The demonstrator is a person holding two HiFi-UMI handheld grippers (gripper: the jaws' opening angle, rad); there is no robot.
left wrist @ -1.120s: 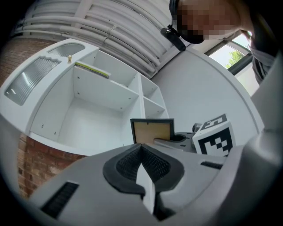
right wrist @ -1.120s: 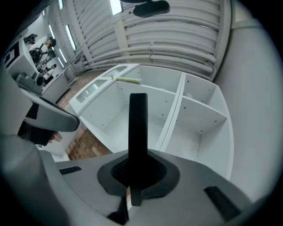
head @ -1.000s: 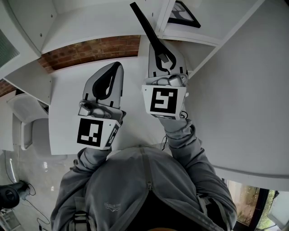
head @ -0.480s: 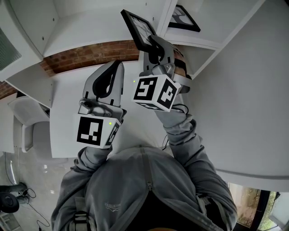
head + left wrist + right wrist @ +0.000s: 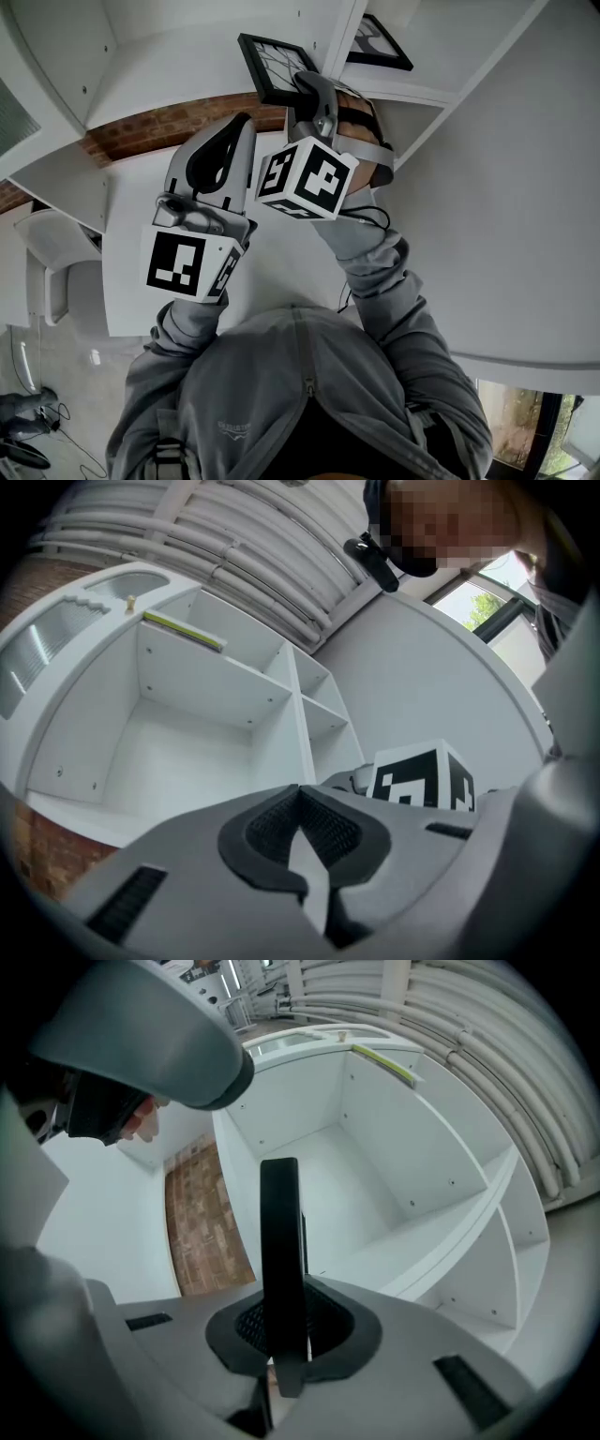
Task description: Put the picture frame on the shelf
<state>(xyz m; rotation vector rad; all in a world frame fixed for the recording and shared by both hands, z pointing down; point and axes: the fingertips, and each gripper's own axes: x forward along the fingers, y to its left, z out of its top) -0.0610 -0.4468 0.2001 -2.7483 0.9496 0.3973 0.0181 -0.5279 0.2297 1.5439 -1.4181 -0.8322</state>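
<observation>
While the right gripper (image 5: 281, 1349) clamps the black rectangular picture frame (image 5: 275, 67) before the white panelled shelf (image 5: 187, 52), step: carry-in (not placed) | left gripper (image 5: 300, 844): closed, empty | next: advance, seat frame upright, release

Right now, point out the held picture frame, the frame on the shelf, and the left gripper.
picture frame (image 5: 274, 67), head view, its front face.
shelved frame (image 5: 380, 44), head view, its centre.
left gripper (image 5: 300, 794), left gripper view, between its fingertips.

Left gripper (image 5: 242, 127) tilted upward, jaws together, empty, right gripper (image 5: 314, 89) level beside it, clamped on picture frame (image 5: 270, 66)
</observation>
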